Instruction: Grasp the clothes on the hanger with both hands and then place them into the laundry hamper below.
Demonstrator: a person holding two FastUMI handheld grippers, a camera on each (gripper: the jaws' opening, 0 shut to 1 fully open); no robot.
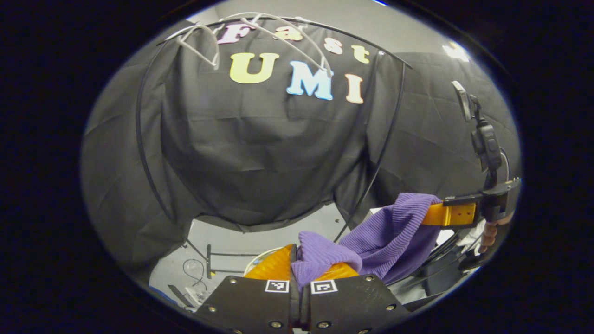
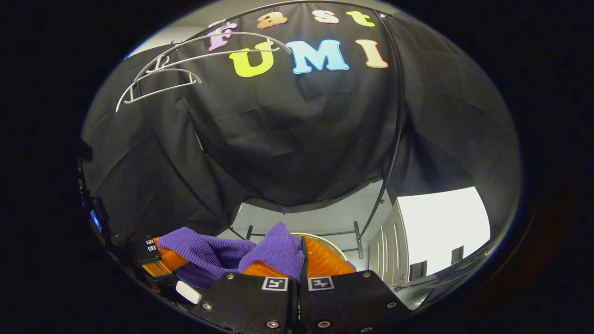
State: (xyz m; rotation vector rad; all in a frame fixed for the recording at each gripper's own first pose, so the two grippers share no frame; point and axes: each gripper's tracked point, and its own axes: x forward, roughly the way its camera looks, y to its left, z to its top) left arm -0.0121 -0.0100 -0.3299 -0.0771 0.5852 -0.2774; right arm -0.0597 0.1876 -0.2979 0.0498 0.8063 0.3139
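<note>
While both grip it, purple knit garment (image 1: 390,232) spans left gripper (image 1: 295,260) to right gripper (image 2: 301,260) | each clamped on a bunched end | white hangers (image 2: 158,79) bare overhead | no legible garment label

Black cloth wall (image 1: 260,153), grey floor (image 1: 222,239)

Overhead: bare white plastic hangers (image 1: 260,37) on curved black rack rail (image 1: 144,139), well above both grippers.
Between grippers: stretched purple ribbed knit garment (image 1: 385,232) spanning the gap.
Right side: white slatted cabinet (image 2: 436,232), near.
Ahead: open grey floor (image 2: 320,218).
</note>
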